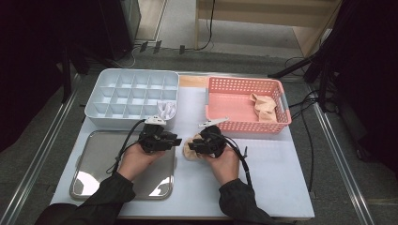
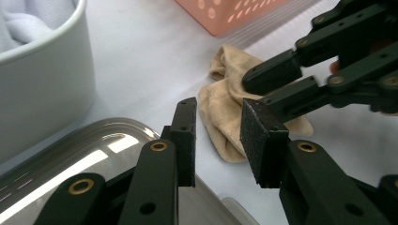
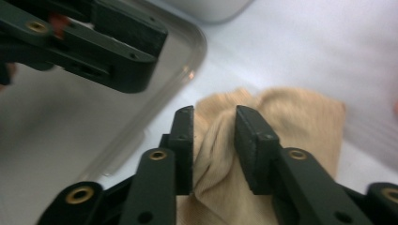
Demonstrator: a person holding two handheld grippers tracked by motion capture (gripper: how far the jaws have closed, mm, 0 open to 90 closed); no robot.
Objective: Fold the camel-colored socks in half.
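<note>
- Spreading across the white table [image 1: 263,178], largest first: a white divided organiser [image 1: 133,93] at the back left, a pink basket [image 1: 234,101] at the back right with a beige cloth [image 1: 264,108] inside, a steel tray [image 1: 94,154] at the front left;
- right gripper [image 3: 213,126] has its jaws closing around a fold of the beige sock [image 3: 286,117], which lies on the table just beside the tray's corner;
- left gripper [image 2: 218,136] hovers near the sock, jaws apart, holding nothing.
</note>
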